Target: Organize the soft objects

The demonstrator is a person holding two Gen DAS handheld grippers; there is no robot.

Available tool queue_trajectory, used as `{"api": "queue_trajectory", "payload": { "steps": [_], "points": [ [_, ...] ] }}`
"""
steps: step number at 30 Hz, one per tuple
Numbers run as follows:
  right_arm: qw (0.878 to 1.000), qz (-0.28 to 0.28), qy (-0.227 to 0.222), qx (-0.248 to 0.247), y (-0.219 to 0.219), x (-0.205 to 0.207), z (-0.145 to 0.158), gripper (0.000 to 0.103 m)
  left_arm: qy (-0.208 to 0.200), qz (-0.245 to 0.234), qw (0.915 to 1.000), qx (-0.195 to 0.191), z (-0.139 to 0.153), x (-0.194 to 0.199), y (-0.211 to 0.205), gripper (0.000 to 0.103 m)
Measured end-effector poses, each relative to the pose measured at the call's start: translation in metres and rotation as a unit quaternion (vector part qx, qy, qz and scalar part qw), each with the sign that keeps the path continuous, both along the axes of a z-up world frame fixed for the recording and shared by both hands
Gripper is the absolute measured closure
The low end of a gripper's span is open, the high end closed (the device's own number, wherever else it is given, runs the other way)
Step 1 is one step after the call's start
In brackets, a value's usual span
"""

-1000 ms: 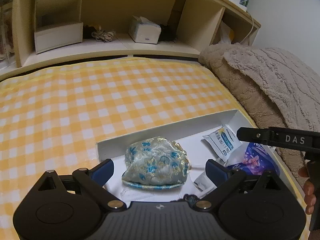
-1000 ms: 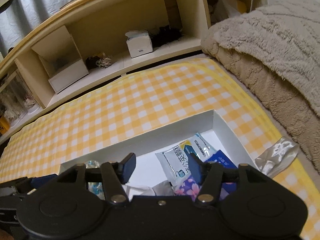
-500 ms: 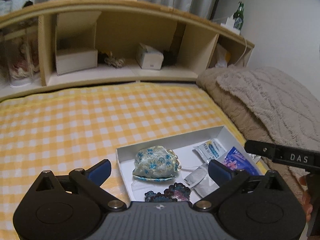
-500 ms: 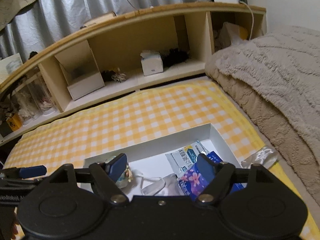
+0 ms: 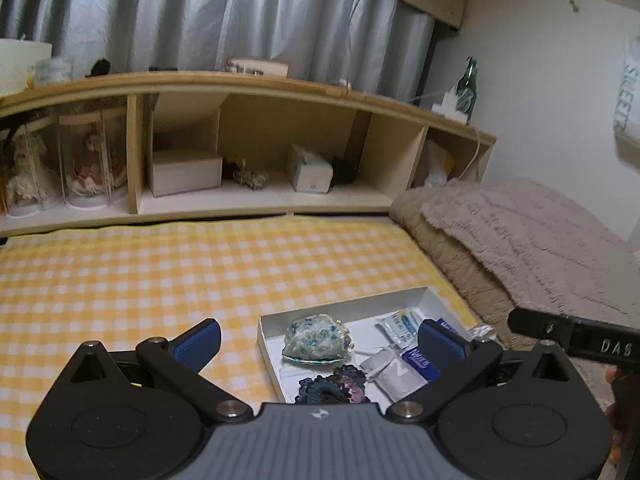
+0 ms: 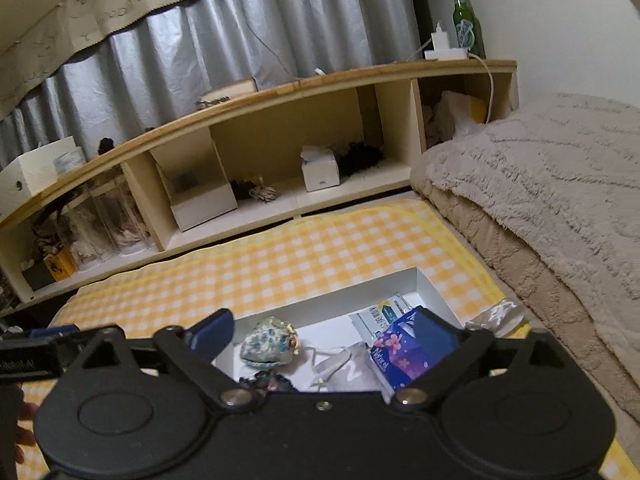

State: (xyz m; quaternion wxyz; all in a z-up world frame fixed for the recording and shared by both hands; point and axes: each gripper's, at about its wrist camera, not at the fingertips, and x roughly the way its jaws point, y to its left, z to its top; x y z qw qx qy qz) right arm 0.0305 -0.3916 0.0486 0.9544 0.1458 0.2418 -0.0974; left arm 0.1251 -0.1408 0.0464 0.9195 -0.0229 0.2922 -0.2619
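The yellow checked bedcover point(image 5: 168, 276) lies bare between the white tray point(image 5: 344, 307) and the headboard shelf point(image 5: 256, 200), leaving wide room to pass on the left and ahead. On the right, the folded grey blanket point(image 5: 532, 240) rises as a soft wall close to the tray's edge, with a crumpled clear wrapper point(image 6: 498, 314) in the narrow gap. Inside the tray, a floral pouch point(image 5: 316, 338), packets and a crocheted piece point(image 5: 332, 386) crowd the floor

Bedsheet point(image 5: 200, 272): matt checked cloth. Blanket point(image 6: 552, 200): rough plush pile. Tray point(image 5: 344, 306): smooth white card. Pouch point(image 5: 316, 338): glossy floral brocade. Headboard shelf point(image 6: 304, 84): matt wood.
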Motion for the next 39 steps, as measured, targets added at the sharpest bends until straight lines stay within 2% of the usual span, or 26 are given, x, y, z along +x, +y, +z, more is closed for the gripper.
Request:
{"api": "queue_trajectory", "payload": {
  "steps": [10,15,20,29,34,39],
  "points": [
    [0.999,0.017,-0.017,-0.024,0.029,-0.059,0.018,0.0,-0.027,0.003,0.9995,-0.015,0.024,-0.063,0.033,0.0],
    [0.998,0.026,-0.035,-0.036,0.042,-0.085,0.019,0.0,-0.037,0.014,0.9992,0.008,0.022,-0.089,0.042,0.0],
    [0.997,0.028,-0.037,-0.057,0.053,-0.108,0.013,0.0,-0.053,0.032,0.9978,0.025,0.017,-0.112,0.051,0.0],
    [0.995,0.018,-0.014,-0.095,0.072,-0.13,-0.006,0.0,-0.039,0.034,0.9982,0.03,-0.007,-0.137,0.069,0.0],
    [0.995,0.017,-0.002,-0.093,0.079,-0.14,-0.017,0.0,-0.038,0.039,0.9982,0.026,-0.018,-0.145,0.078,0.0],
    [0.994,0.008,0.0,-0.113,0.087,-0.149,-0.023,0.0,-0.04,0.044,0.9978,0.027,-0.025,-0.149,0.083,0.0]
  ]
}}
